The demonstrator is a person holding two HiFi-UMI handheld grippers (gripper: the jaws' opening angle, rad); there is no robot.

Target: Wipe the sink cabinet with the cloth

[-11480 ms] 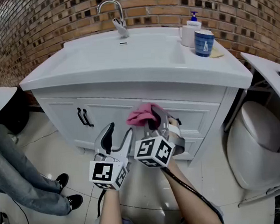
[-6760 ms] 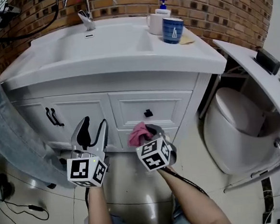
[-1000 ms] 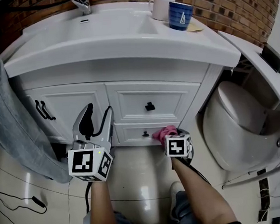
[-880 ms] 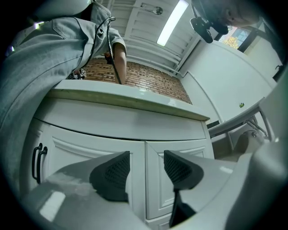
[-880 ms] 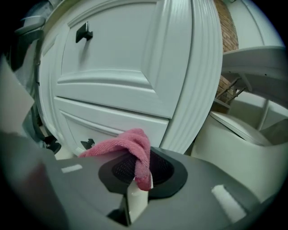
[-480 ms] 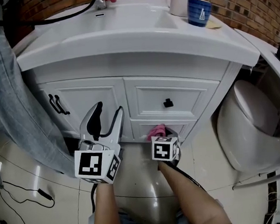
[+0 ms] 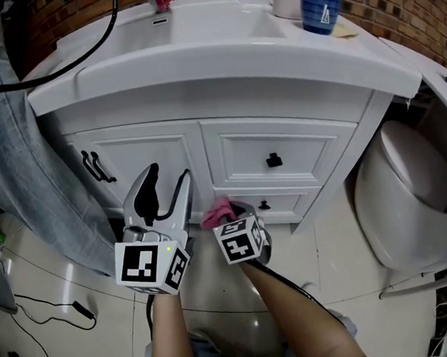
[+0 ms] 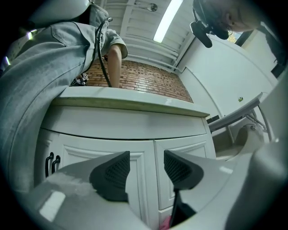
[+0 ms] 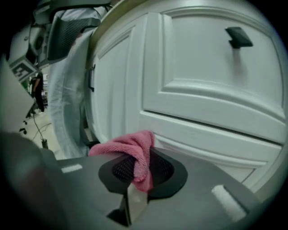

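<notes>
— One cloth is hanging in the right hand-held gripper, just beside the bottom drawer of the cabinet, head view showing.
— And the left view?
— Left hand-held gripper is idling, jaws apart, nothing between.
— Right view?
— Jaws are pinching the cloth; wiping seems under way. The next stroke is probably calling for skirting the knob, with the floor crowding from below.
</notes>
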